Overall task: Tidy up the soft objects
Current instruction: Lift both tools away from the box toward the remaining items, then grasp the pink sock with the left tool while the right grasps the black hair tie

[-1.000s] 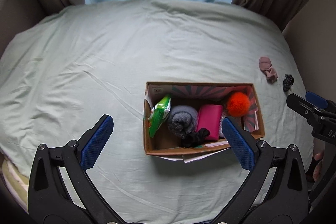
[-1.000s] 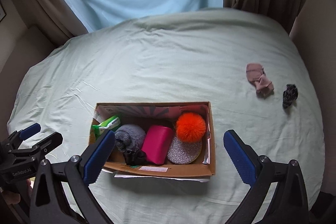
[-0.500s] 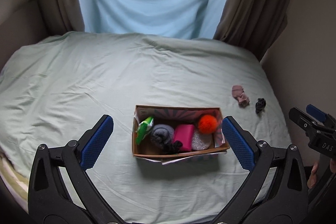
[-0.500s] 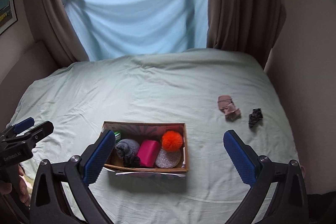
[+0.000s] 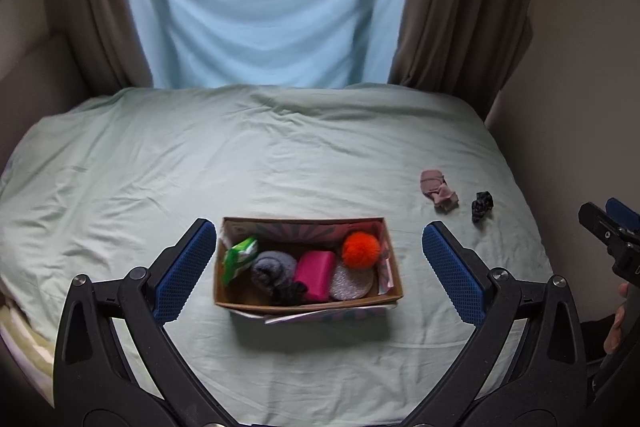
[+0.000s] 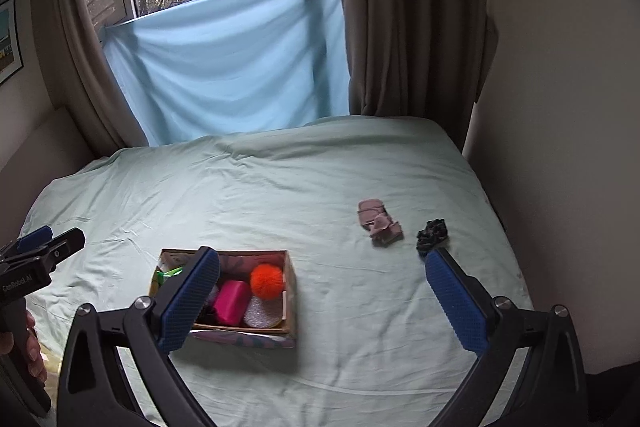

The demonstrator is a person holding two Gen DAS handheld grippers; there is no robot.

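While both grippers — left gripper (image 5: 318, 273), right gripper (image 6: 322, 301) — hover with jaws wide apart, a cardboard box (image 5: 306, 301) sits on the bed (image 5: 280, 155), 2 socks — pink sock (image 5: 438, 191), black sock (image 5: 482, 206) — outside it.

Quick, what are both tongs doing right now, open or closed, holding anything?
Left tongs: open, holding nothing.
Right tongs: open, holding nothing.

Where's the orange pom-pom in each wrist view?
Left wrist: orange pom-pom sits lower centre, in the far right corner of the cardboard box.
Right wrist: orange pom-pom sits lower left of centre, same corner of the box.
Shared landmark: the pink sock lying on the bed to the right.
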